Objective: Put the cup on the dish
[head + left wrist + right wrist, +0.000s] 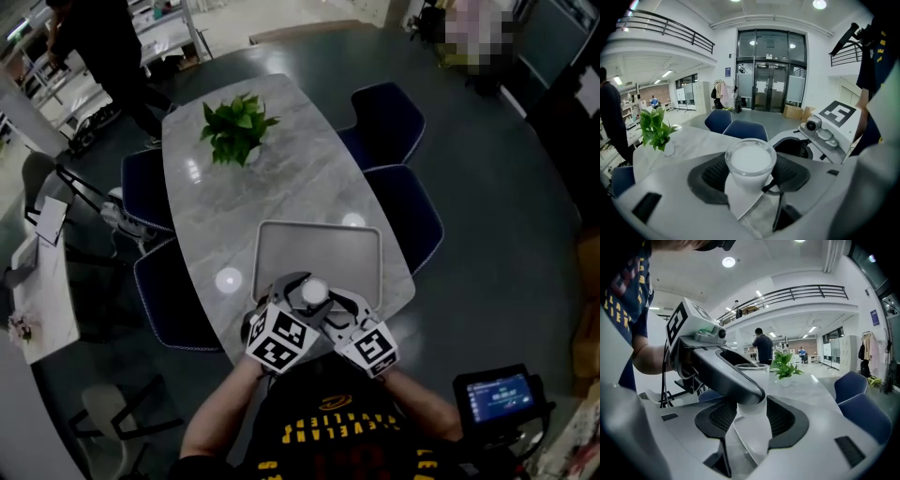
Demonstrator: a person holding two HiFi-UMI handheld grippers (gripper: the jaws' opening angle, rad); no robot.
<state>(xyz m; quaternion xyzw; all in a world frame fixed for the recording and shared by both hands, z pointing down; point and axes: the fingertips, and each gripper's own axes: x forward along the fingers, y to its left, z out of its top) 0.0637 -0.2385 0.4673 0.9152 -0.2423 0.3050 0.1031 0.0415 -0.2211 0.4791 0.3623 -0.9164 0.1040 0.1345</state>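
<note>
Two hand-held grippers met over the near edge of the gray rectangular dish (319,248), which lay at the near end of a long marble table (309,178). Far beyond the dish and off to its left, a person in dark clothes (103,47) stood on the floor. A blue chair (169,300) was tucked against the table just left of the dish. Beyond the dish, toward the table's far end, stood a leafy green potted plant (236,128). The left gripper (750,173) came in from the dish's near left corner, its jaws spread wide and clamped on the frosted cup (314,292), a pad against each side. The cup stood upright at the dish's near edge; whether its base touched the dish could not be told. The right gripper (752,416) came in from the near right, crossing the left one, and its pads also closed on the same cup. Another blue chair (403,211) stood just right of the dish.
</note>
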